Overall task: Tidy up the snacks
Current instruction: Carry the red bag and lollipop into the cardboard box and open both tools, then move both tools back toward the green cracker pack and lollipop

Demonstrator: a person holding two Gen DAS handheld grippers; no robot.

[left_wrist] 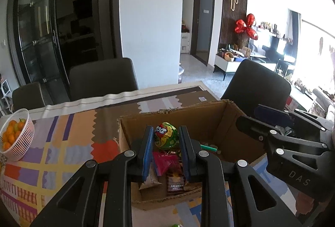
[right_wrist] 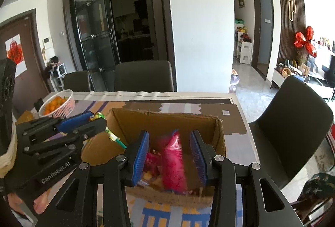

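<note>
An open cardboard box (left_wrist: pixel 209 113) sits on the patterned table; it also shows in the right wrist view (right_wrist: pixel 167 120). My left gripper (left_wrist: pixel 165 139) is shut on a green and red lollipop (left_wrist: pixel 166 136) and holds it over the box's left side; its green stick (right_wrist: pixel 120 142) shows in the right wrist view. Pink and brown snack packets (left_wrist: pixel 167 166) lie in the box. My right gripper (right_wrist: pixel 170 153) is open above the box, and a blurred pink packet (right_wrist: pixel 174 162) is between the spread fingers, apart from them.
A white basket of small oranges (left_wrist: pixel 16 136) stands on the table's left side, also in the right wrist view (right_wrist: pixel 57 104). Dark chairs (left_wrist: pixel 102 78) stand behind the table and one (right_wrist: pixel 293 126) at its right end.
</note>
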